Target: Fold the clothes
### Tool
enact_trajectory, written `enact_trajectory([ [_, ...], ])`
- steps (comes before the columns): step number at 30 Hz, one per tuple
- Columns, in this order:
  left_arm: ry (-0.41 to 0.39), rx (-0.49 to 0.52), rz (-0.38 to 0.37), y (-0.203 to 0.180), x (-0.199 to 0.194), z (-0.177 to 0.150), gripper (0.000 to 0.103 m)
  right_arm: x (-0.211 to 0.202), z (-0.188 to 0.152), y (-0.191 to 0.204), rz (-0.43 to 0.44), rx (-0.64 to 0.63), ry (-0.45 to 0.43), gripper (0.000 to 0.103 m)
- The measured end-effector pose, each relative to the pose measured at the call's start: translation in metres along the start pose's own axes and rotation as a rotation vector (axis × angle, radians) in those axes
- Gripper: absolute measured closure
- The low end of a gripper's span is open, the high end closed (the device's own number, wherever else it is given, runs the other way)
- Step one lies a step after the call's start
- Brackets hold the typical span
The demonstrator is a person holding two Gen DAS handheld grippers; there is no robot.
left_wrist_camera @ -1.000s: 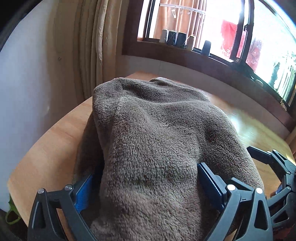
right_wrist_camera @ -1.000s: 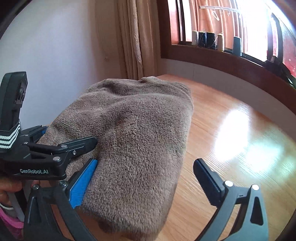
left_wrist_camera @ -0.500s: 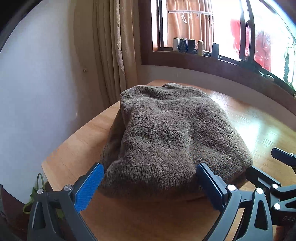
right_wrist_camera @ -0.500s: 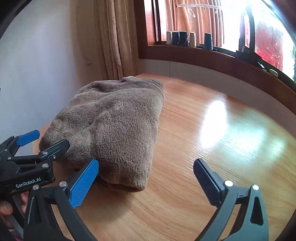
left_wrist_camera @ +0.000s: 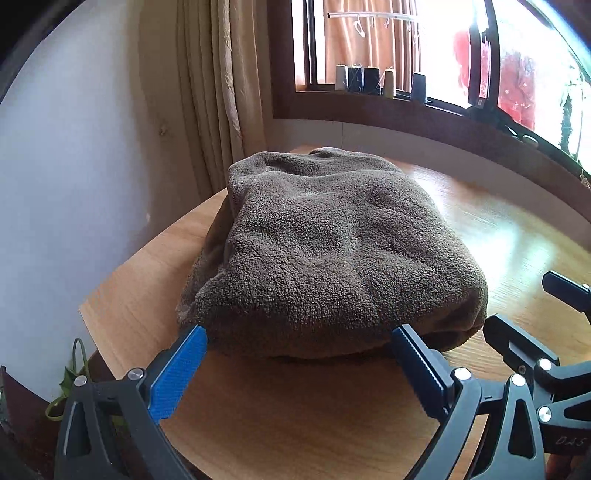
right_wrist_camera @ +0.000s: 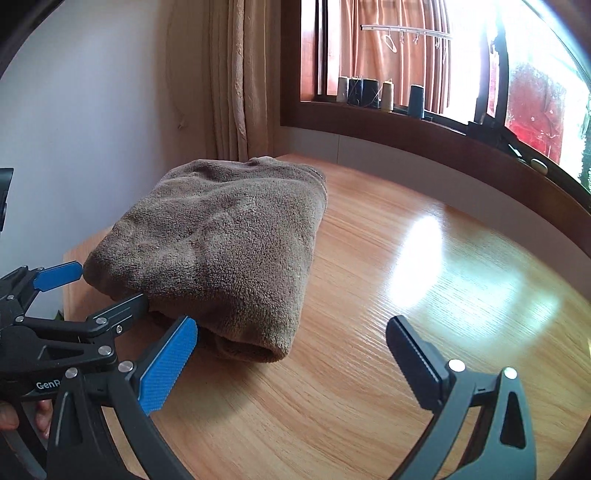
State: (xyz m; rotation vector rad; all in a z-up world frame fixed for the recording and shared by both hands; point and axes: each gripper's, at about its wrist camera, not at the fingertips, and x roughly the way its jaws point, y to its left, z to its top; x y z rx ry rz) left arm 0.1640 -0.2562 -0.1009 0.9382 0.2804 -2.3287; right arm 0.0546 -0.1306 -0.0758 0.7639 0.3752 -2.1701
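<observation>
wooden table (right_wrist_camera: pixel 406 295), beige curtain (right_wrist_camera: pixel 240 74), 5 thread spools (right_wrist_camera: pixel 369 92)

Pale wall (left_wrist_camera: pixel 70 177) running along the left, plain and lightly marked. Beige curtain (left_wrist_camera: pixel 218 92) hanging in the corner beside a dark wood window frame (right_wrist_camera: pixel 424 129). Thread spools (right_wrist_camera: pixel 369 92) standing in a row on the sill. Clothes-hanger rail (right_wrist_camera: pixel 406 31) showing outside the glass, red fabric (right_wrist_camera: pixel 535 107) hanging further right. Daylight pouring in, glaring off the glossy wooden table (right_wrist_camera: pixel 424 258). Green leaves (left_wrist_camera: pixel 68 384) peeking below the table's left corner.
</observation>
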Motion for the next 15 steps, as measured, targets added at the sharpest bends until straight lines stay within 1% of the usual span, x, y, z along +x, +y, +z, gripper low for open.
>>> enact_trajectory([
  [15, 0.008, 0.003, -0.004, -0.0021, 0.0031, -0.0031, 0.001, 0.0094, -0.0016, -0.0008, 0.002, 0.007, 0.021, 0.0],
])
